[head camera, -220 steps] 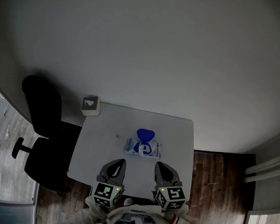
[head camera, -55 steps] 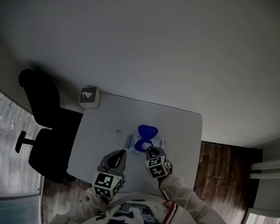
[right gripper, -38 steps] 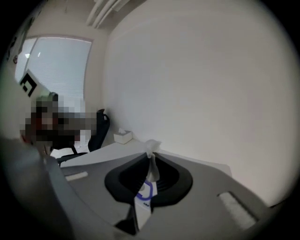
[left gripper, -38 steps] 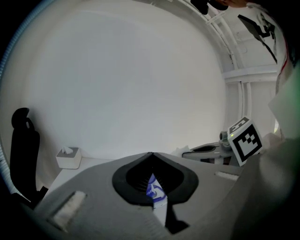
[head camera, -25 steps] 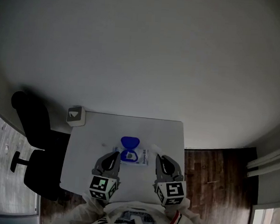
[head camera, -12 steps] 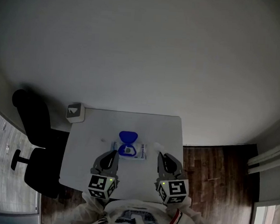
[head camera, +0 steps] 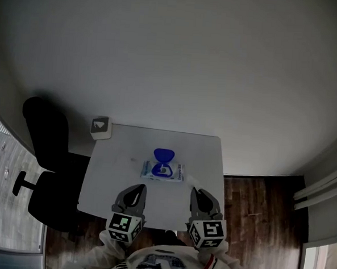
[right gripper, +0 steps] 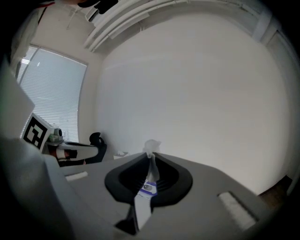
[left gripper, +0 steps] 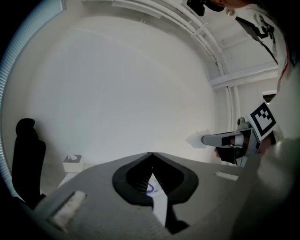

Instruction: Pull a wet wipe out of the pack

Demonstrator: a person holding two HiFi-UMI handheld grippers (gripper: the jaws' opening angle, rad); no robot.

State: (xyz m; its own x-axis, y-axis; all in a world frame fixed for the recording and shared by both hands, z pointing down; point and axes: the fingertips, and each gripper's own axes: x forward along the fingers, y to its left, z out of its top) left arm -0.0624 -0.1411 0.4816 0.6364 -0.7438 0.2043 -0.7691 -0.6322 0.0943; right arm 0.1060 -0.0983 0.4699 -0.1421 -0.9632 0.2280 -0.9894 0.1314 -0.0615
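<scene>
Head view – the wet wipe pack (head camera: 172,173) lies flat near the middle of the white tabletop (head camera: 111,179), with its blue lid (head camera: 164,154) flipped open toward the far edge. Both grippers hang over the near edge, apart from the pack. The right gripper (right gripper: 150,154) has its jaws closed on a wet wipe (right gripper: 151,146) – a crumpled white tuft pokes out past the tips, clear of the pack. The left gripper (left gripper: 151,154) has its jaws pressed together with nothing between them. A small white box (head camera: 100,127) sits at the far left corner, and a black chair (head camera: 45,152) stands beside the tabletop.
</scene>
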